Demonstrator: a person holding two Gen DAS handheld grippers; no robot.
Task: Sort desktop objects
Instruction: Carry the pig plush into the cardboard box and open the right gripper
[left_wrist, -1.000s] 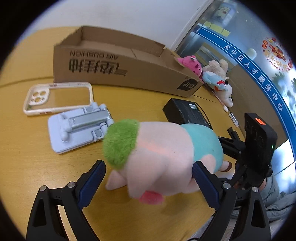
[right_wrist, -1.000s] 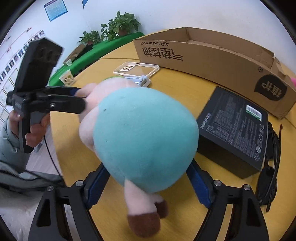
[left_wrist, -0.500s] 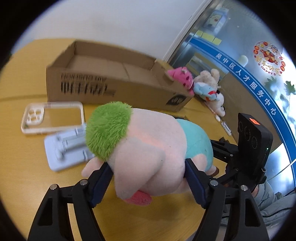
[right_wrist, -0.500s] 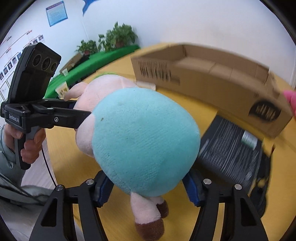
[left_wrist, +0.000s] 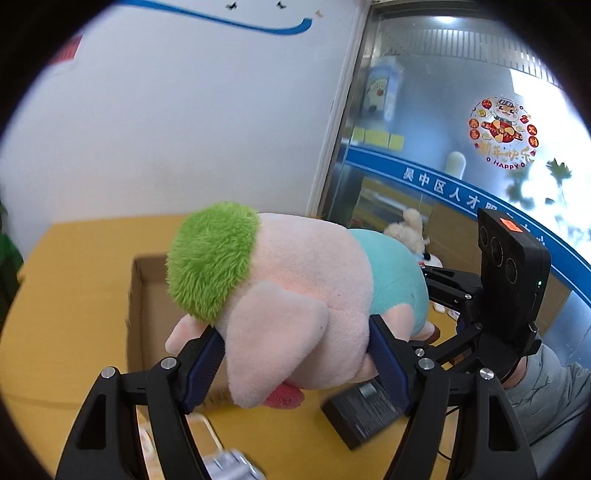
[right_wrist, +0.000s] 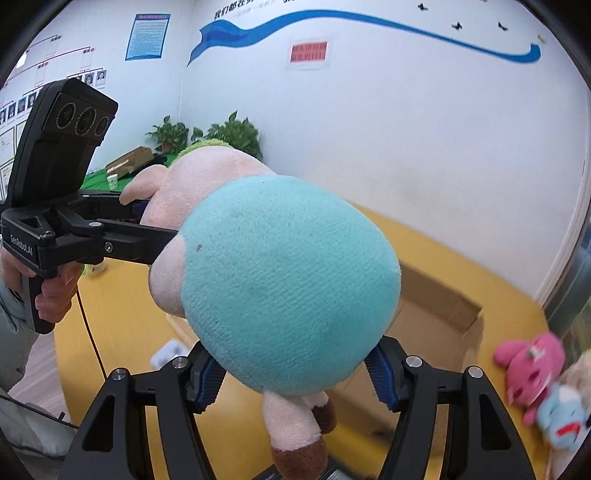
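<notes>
Left claw (left_wrist: 295, 360) clamping plush pig (left_wrist: 295, 295) head, right claw (right_wrist: 293, 373) clamping its body, both angled downward.

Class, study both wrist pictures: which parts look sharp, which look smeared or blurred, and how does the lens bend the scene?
Left wrist view: the plush pig and left tool are sharp; the black box below is smeared; the door frame bows and the corners go black. Right wrist view: the pig's teal body and right tool are crisp; the pink toy and cardboard box are blurred.
</notes>
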